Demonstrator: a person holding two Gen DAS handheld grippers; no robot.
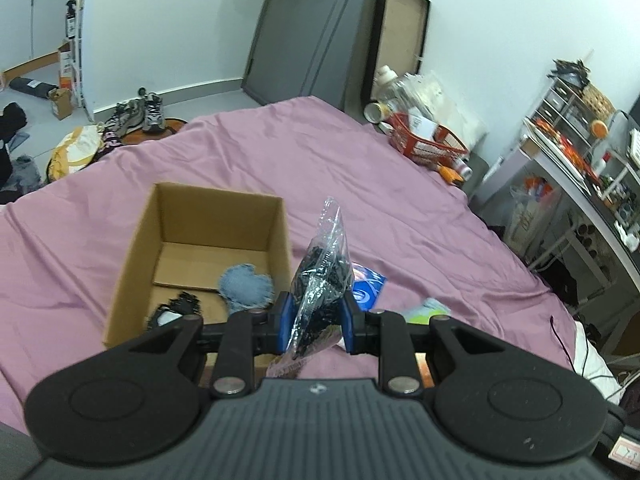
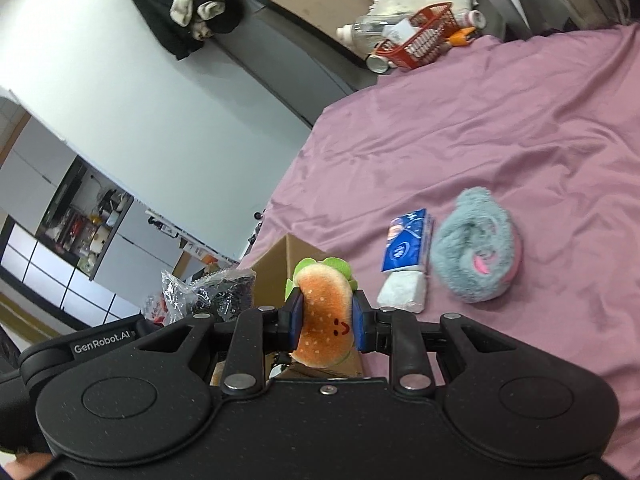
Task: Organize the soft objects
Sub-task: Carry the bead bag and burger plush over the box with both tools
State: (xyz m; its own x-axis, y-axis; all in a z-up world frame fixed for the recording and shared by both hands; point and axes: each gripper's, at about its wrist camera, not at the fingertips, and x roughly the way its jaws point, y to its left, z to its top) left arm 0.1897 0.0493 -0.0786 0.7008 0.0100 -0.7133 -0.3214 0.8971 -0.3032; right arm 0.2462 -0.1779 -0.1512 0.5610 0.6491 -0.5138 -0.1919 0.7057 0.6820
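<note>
My left gripper (image 1: 316, 320) is shut on a clear plastic bag of black items (image 1: 320, 272), held just right of an open cardboard box (image 1: 132, 264) on the purple bed. In the box lie a blue denim heart (image 1: 246, 288) and a black-edged patch (image 1: 174, 312). My right gripper (image 2: 326, 316) is shut on a burger plush (image 2: 324, 312), above the box's corner (image 2: 276, 268). The bag also shows in the right wrist view (image 2: 212, 292). A grey fluffy plush (image 2: 476, 250) and a blue tissue pack (image 2: 408, 246) lie on the bed to the right.
A red basket (image 1: 428, 144) with bottles sits at the bed's far right corner. A cluttered desk and shelf (image 1: 580, 152) stand right of the bed. Shoes and bags (image 1: 132, 116) lie on the floor beyond the bed. A white wrapped pack (image 2: 402, 292) lies beside the tissue pack.
</note>
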